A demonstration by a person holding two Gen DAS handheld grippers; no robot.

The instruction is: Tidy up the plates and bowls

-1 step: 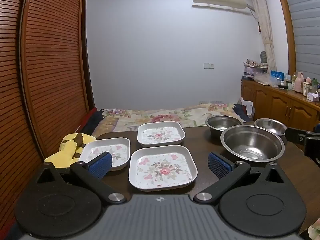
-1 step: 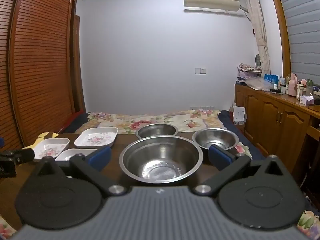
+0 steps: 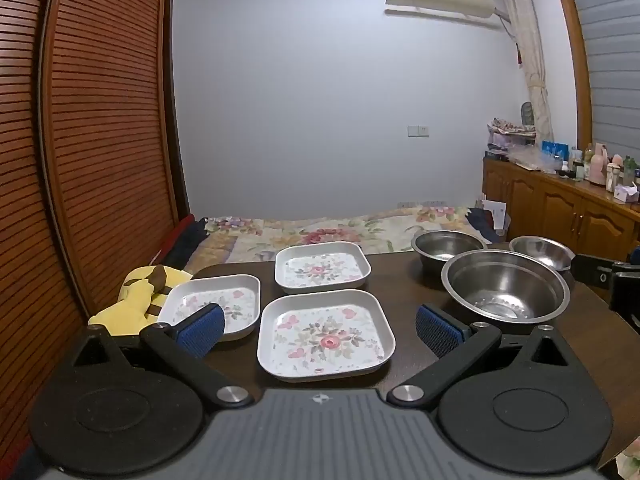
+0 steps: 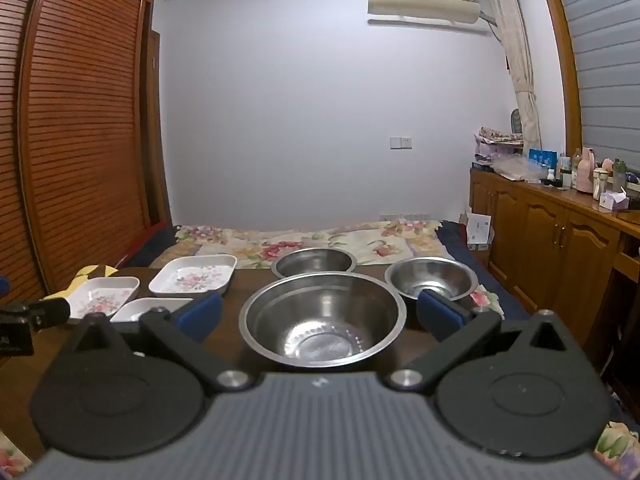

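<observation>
Three square white floral plates lie on the dark table (image 3: 400,284): a near one (image 3: 326,344), a far one (image 3: 322,268) and a left one (image 3: 216,304). My left gripper (image 3: 320,330) hovers open in front of the near plate, holding nothing. To the right stand three steel bowls: a large one (image 3: 506,290), a back one (image 3: 446,244) and a right one (image 3: 542,252). In the right wrist view my right gripper (image 4: 320,316) is open with the large bowl (image 4: 320,340) just ahead between its fingers, untouched. The smaller bowls (image 4: 314,262) (image 4: 432,278) sit behind it.
A yellow plush toy (image 3: 136,296) lies at the table's left edge. Beyond the table is a bed with a floral cover (image 3: 320,234). A slatted wooden wardrobe (image 3: 100,140) is on the left, a cluttered wooden cabinet (image 3: 560,216) on the right.
</observation>
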